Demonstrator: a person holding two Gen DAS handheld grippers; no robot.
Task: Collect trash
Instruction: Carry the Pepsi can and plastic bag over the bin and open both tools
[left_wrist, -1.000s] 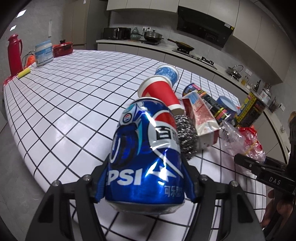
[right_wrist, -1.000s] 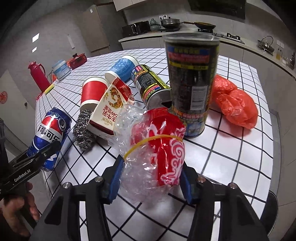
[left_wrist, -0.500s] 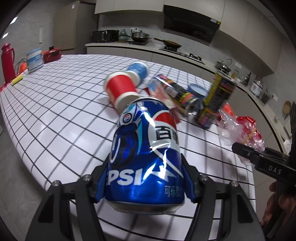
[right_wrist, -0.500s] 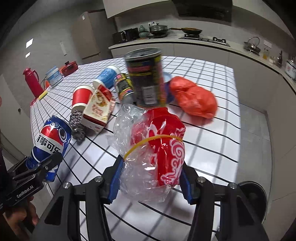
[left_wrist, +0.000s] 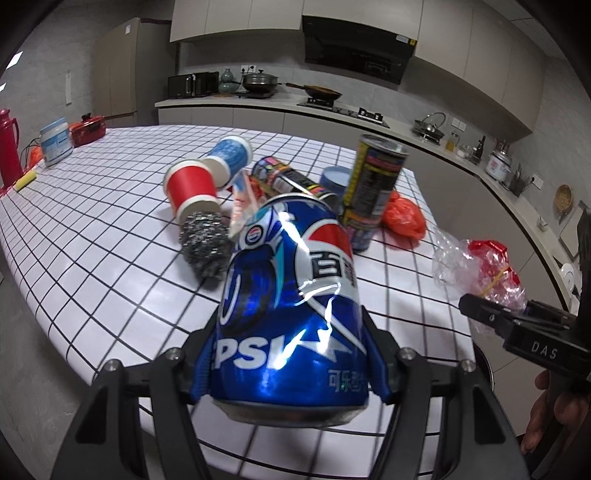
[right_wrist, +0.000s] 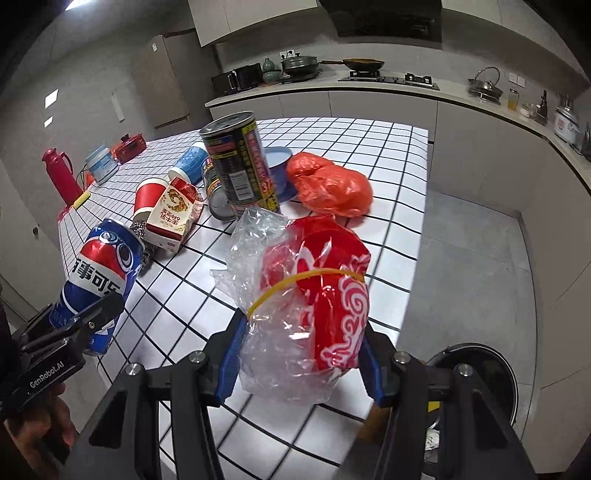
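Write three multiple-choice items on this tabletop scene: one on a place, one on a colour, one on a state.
1. Where does the steel-wool scrubber lie?
A. against the red paper cup's mouth
B. inside the round bin
C. on the stove

2. What colour is the crumpled plastic bag on the white tiled table?
A. green
B. orange-red
C. black

3. How is the blue Pepsi can held?
A. lying loose
B. clamped by the left gripper
C. standing on the table

Answers: 1 A, it touches the cup's rim; 2 B, bag is orange-red; 3 B, pads press both sides.
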